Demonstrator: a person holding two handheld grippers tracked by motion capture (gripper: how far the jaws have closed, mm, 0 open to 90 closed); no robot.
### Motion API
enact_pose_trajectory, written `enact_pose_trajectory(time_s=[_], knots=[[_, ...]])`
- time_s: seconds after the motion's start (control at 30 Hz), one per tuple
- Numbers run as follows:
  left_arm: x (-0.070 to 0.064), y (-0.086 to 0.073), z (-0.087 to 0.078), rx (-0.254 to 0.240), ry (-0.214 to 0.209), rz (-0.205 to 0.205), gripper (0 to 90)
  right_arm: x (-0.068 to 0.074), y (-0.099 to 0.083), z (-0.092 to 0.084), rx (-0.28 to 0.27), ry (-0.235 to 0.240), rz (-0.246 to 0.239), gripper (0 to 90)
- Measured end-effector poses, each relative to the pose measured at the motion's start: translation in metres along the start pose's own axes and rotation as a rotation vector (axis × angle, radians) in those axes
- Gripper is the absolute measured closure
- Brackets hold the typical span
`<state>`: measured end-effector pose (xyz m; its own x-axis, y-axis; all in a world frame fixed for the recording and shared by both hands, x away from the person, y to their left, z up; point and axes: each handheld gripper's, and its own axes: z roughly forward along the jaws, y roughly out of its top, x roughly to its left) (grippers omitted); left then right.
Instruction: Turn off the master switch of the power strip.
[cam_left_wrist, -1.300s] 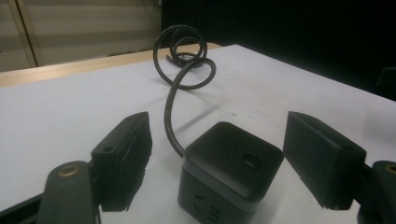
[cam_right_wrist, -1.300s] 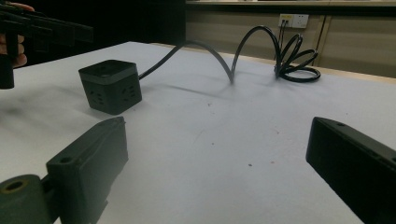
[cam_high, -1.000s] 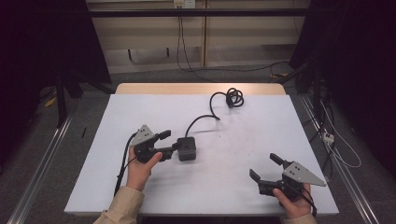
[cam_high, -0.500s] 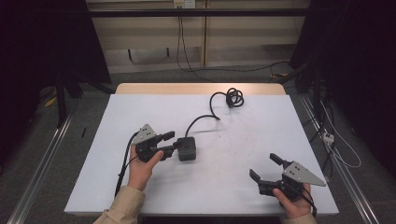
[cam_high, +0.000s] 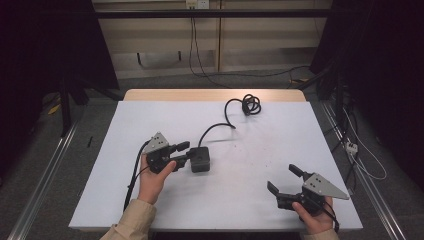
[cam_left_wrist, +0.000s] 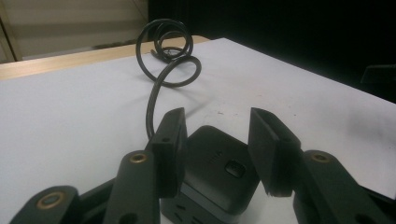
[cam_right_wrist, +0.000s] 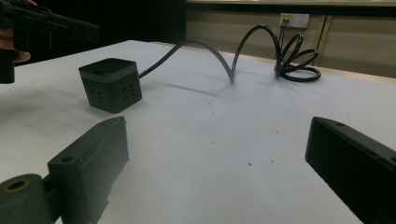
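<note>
the power cube (cam_left_wrist: 212, 175) looks matt black plastic, its cable (cam_high: 225, 120) glossy rubber; the table (cam_high: 260, 150) top is smooth matt white, edged in pale wood.

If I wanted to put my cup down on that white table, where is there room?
The broad middle of the white table, between the black cube socket and the right gripper, is bare. So is the far left corner. It is crowded around the left gripper, open about the cube, and by the coiled cord at the far edge.
</note>
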<state>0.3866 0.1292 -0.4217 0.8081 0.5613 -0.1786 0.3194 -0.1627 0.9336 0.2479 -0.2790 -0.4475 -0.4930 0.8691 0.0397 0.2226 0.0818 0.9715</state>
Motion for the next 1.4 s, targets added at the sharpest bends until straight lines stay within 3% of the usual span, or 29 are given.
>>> enact_pose_trajectory(time_s=[1.4], knots=[[-0.0017, 0.0002, 0.0029, 0.042, -0.045, -0.001, 80.5, 0.0003, 0.0004, 0.0001, 0.001, 0.002, -0.002, 5.3]])
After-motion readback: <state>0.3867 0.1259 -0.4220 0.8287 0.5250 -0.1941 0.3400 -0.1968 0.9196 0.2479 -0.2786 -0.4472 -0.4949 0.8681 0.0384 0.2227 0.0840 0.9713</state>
